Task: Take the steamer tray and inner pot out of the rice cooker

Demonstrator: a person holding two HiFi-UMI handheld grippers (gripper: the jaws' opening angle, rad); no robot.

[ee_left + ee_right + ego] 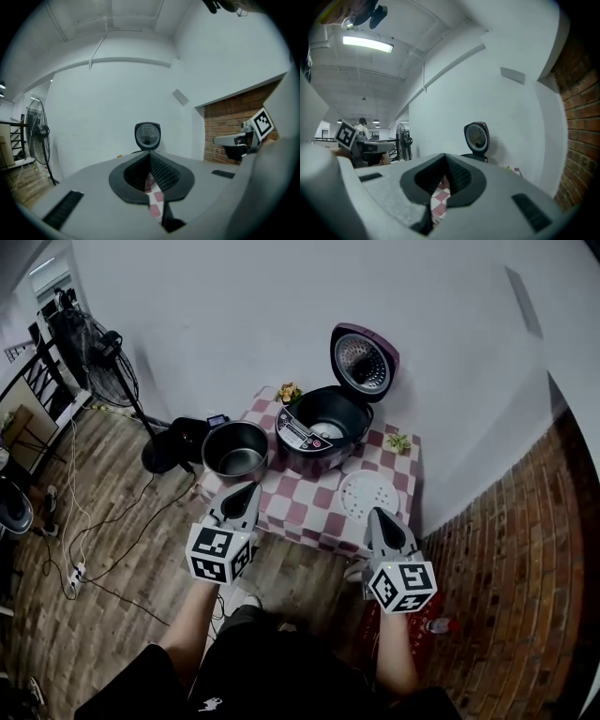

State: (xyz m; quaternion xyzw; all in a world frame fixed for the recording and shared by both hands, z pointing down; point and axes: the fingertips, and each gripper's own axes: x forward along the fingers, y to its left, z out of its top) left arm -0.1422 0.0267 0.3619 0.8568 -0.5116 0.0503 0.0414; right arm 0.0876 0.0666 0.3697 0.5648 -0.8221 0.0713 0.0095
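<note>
The left tool (247, 491) and the right tool (379, 517) were both closed tight and empty, held at the near edge of the checked worktop (309, 510). On it the inner pot (235, 450) stood just left of the open rice cooker (319, 432). The steamer tray (368, 495) lay flat at the cooker's near right. The print on the cooker's panel (297, 435) was too small to read.

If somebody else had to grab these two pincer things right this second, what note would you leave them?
Left gripper: shut, empty, held up in front of the table.
Right gripper: shut, empty, held alongside it.
Inner pot: standing on the table, left of the rice cooker.
Steamer tray: lying flat on the table, front right of the cooker.
Lid: open.
Done: tray and pot both look out of the cooker.
Left: apparently nothing.
</note>
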